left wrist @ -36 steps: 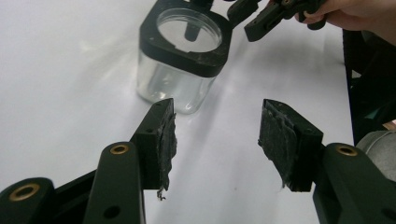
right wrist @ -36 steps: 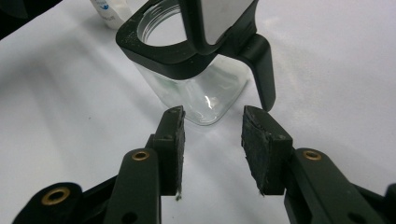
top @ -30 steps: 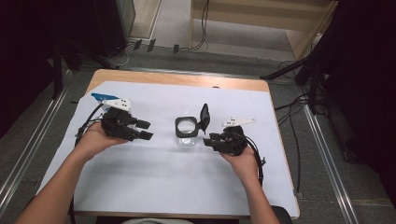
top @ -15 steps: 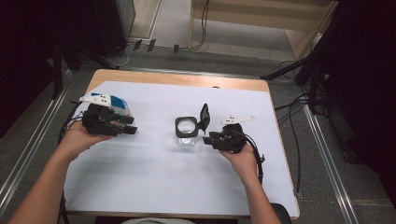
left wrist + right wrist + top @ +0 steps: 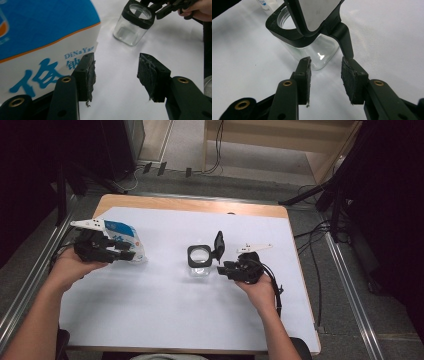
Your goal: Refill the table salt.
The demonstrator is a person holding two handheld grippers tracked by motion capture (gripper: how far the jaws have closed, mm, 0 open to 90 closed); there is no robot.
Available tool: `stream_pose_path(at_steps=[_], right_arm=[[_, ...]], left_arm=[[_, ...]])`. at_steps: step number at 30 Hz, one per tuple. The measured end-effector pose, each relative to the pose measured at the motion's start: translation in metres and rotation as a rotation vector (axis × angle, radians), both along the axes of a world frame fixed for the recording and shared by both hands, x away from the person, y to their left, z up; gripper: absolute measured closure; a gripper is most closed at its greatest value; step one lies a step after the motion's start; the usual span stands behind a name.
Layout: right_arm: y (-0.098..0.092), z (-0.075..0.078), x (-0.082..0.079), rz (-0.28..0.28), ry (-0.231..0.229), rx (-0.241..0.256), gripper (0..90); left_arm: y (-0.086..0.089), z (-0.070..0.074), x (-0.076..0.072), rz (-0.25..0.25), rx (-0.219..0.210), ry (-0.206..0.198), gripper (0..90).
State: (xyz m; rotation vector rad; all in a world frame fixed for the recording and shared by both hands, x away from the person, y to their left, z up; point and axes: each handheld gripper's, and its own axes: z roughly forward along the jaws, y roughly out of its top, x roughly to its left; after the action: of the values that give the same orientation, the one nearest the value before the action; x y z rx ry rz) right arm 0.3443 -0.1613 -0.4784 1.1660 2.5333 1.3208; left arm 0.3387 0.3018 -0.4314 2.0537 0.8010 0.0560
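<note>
**Workstation status: glass jar with open lid, carton at left**

White sheeting covers the wooden table (image 5: 190, 205), which stands on a grey floor with metal rails at both sides and dark cables trailing behind it.

**Containers**

1. Glass jar (image 5: 200, 268): stands upright near the table centre. It has clear walls and a square black collar (image 5: 136, 17) around a round mouth. Nothing is visible inside it; the glass shows the white surface through its walls.
2. Hinged lid (image 5: 218, 245): black, swung up and standing open at the jar's right side. In the right gripper view its pale inner face (image 5: 315, 12) rises above the collar, and the black hinge arm (image 5: 344, 40) runs down toward the right-hand jaw.
3. Carton (image 5: 124, 240): blue and white, printed with blue characters, at the left part of the table. Its contents cannot be seen.

**Grippers**

- Left gripper (image 5: 115, 75): jaws wide apart, holding nothing. One pad sits just beside the carton's printed face; contact cannot be confirmed. The jar lies well ahead of it.
- Right gripper (image 5: 325, 75): jaws partly open, holding nothing, just short of the jar's base. In the high view it sits immediately right of the jar (image 5: 225, 269).

**Obstructions**

The raised lid and hinge arm stand between the right gripper and the jar mouth.
</note>
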Motion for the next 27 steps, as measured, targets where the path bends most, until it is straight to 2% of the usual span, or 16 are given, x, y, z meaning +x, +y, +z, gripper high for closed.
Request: stream_pose_path(at_steps=[13,21,25,27], right_arm=[[0.0,-0.001,0.003,0.001,0.012,0.002,60.9],[0.0,-0.003,0.004,0.0,0.023,0.009,60.9],[0.0,-0.003,0.004,0.003,0.021,0.006,60.9],[0.0,-0.003,0.004,0.0,0.024,0.004,61.0]], left_arm=[[0.025,-0.001,0.002,0.044,0.008,0.022,48.9],[0.04,-0.005,0.006,0.095,0.014,0.031,48.7],[0.046,-0.008,0.01,0.115,0.043,0.042,48.7],[0.048,-0.008,0.011,0.132,0.071,0.039,48.7]])
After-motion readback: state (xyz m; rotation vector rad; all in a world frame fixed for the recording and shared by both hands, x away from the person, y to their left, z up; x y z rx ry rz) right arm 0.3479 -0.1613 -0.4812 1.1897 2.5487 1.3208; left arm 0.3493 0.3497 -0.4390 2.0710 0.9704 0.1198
